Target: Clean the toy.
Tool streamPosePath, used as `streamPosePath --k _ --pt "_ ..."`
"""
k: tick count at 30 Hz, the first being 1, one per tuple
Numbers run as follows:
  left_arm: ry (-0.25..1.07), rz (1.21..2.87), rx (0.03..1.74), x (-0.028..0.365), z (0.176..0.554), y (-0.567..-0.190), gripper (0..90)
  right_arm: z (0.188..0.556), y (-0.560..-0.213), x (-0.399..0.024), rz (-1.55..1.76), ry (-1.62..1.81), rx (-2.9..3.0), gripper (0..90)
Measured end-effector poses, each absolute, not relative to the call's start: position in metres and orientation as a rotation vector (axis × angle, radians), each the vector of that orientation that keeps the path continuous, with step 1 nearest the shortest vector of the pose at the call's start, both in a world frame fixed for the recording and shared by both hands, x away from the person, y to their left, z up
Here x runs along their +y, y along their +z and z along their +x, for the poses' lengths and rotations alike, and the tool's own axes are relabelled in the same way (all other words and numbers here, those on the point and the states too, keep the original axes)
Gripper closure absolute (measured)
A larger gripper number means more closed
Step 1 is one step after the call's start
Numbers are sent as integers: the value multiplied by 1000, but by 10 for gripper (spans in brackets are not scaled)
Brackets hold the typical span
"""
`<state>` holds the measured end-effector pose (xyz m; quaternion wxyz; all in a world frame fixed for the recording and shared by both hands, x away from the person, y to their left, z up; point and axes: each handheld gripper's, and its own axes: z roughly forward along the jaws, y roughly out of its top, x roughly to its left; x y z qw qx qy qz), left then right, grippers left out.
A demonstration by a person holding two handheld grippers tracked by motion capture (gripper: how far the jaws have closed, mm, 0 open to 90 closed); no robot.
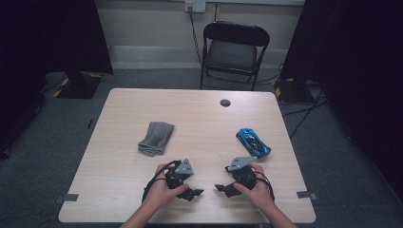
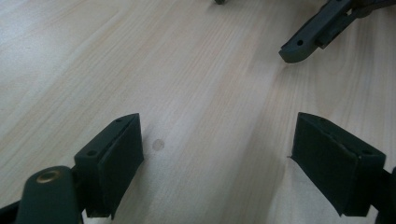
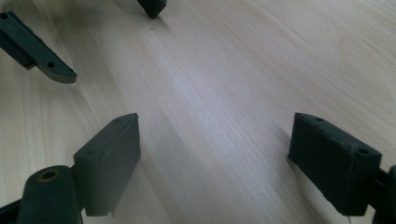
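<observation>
At the near edge of the pale wooden table (image 1: 199, 114), the person's left hand (image 1: 164, 187) and right hand (image 1: 256, 187) rest side by side, each gripping a black two-jaw tool. The left gripper (image 1: 197, 193) and right gripper (image 1: 221, 188) point inward at each other, tips near but apart. Both sets of jaws stand released, wide over bare wood. The folded grey cloth (image 1: 156, 137) lies farther off on the left, the blue toy car (image 1: 253, 141) on the right.
</observation>
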<state>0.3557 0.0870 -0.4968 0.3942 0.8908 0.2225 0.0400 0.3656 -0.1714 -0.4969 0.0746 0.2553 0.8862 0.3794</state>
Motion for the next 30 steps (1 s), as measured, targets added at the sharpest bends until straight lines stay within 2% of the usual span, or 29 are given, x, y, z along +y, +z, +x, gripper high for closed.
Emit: streamPosePath --k 20,30 --pt "174 2282 466 84 353 -502 107 359 -502 -170 691 1143 2622 136" --pt "174 2299 472 81 354 -503 36 360 -502 -170 679 1141 2627 129"
